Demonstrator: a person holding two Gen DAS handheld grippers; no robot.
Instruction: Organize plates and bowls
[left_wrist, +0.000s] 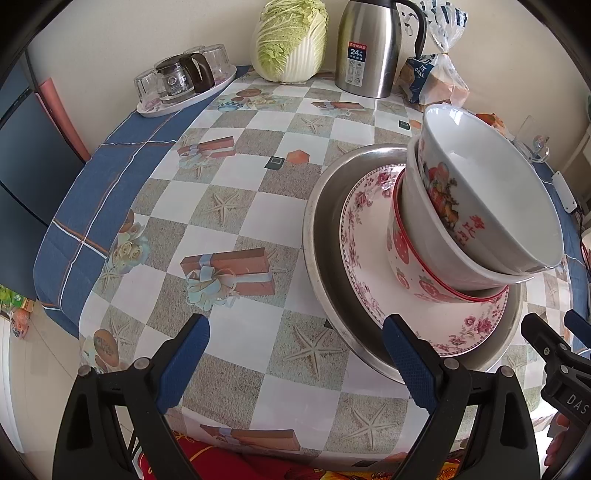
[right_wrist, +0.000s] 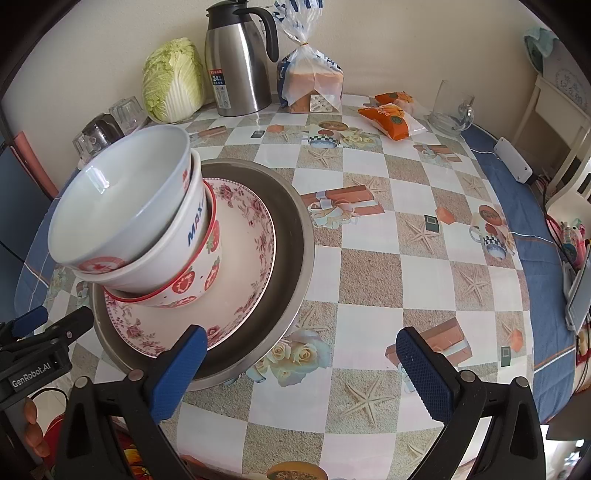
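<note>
A steel plate (left_wrist: 325, 206) (right_wrist: 291, 236) lies on the checked table. On it rests a pink floral plate (left_wrist: 476, 328) (right_wrist: 247, 236). Three nested bowls stand on that: a strawberry bowl (left_wrist: 402, 254) (right_wrist: 199, 273) at the bottom, a white bowl (left_wrist: 417, 214) (right_wrist: 177, 236) in it, and a white bowl with red print (left_wrist: 491, 184) (right_wrist: 122, 199) on top, leaning. My left gripper (left_wrist: 295, 362) is open and empty, near the steel plate's near-left rim. My right gripper (right_wrist: 303, 369) is open and empty, its left finger over the plate's near-right rim.
At the back stand a cabbage (left_wrist: 291, 40) (right_wrist: 173, 85), a steel thermos jug (left_wrist: 373, 48) (right_wrist: 240, 59), bagged bread (right_wrist: 314, 81), a tray of glasses (left_wrist: 184, 85), orange snack packets (right_wrist: 395, 118) and a glass mug (right_wrist: 450, 107). The table edge is close below both grippers.
</note>
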